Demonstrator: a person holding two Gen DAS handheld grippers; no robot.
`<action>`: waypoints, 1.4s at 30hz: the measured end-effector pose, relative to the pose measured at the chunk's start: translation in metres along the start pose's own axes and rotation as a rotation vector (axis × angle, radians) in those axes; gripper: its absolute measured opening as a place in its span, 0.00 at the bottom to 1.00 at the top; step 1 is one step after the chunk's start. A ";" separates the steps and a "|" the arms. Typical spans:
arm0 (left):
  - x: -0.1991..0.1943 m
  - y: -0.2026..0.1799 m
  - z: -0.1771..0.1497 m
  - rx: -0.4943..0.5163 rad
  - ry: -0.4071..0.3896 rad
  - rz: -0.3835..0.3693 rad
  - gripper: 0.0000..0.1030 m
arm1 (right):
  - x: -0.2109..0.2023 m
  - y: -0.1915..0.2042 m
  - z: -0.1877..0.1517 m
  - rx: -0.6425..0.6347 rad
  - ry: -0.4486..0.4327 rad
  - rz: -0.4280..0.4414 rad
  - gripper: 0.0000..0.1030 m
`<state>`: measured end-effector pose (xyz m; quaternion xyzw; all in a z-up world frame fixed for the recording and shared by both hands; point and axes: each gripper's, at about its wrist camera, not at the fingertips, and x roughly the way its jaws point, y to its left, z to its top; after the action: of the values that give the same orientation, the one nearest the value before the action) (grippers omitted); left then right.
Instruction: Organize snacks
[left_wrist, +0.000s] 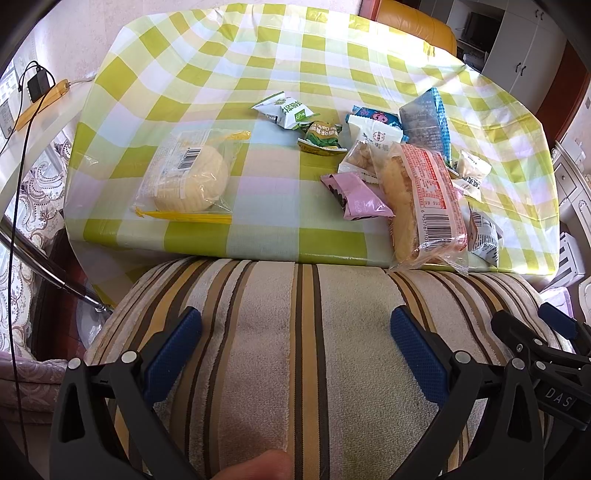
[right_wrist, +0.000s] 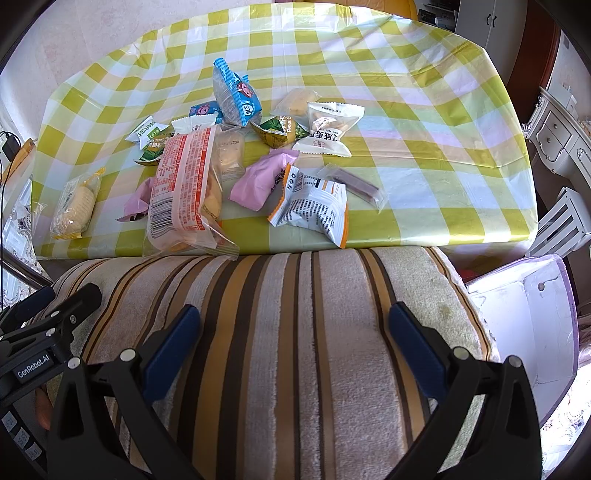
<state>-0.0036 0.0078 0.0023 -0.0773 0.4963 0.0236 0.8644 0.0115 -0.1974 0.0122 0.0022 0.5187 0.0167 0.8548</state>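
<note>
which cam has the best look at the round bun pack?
Left wrist. The bun pack lies alone on the cloth, large, uncovered, with its barcode and yellow seals legible. In the right wrist view it sits small and foreshortened at the far left edge, its label unreadable.

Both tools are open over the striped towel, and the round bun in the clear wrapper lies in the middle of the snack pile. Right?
Not quite. The round bun lies by itself, left of the snack pile, as the left wrist view shows. Both the left tool and the right tool are open over the striped towel.
</note>
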 end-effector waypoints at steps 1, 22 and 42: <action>0.000 -0.001 0.000 -0.001 0.000 0.000 0.96 | 0.000 0.000 0.000 0.000 0.000 0.000 0.99; 0.000 -0.007 -0.001 0.019 -0.002 0.032 0.96 | -0.002 -0.005 -0.002 0.003 -0.010 0.007 0.99; 0.005 -0.012 -0.001 0.034 0.003 0.070 0.96 | -0.001 -0.006 -0.007 -0.002 -0.061 0.013 0.99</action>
<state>-0.0008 -0.0049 -0.0011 -0.0453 0.5004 0.0456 0.8634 0.0051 -0.2032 0.0098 0.0052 0.4925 0.0226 0.8700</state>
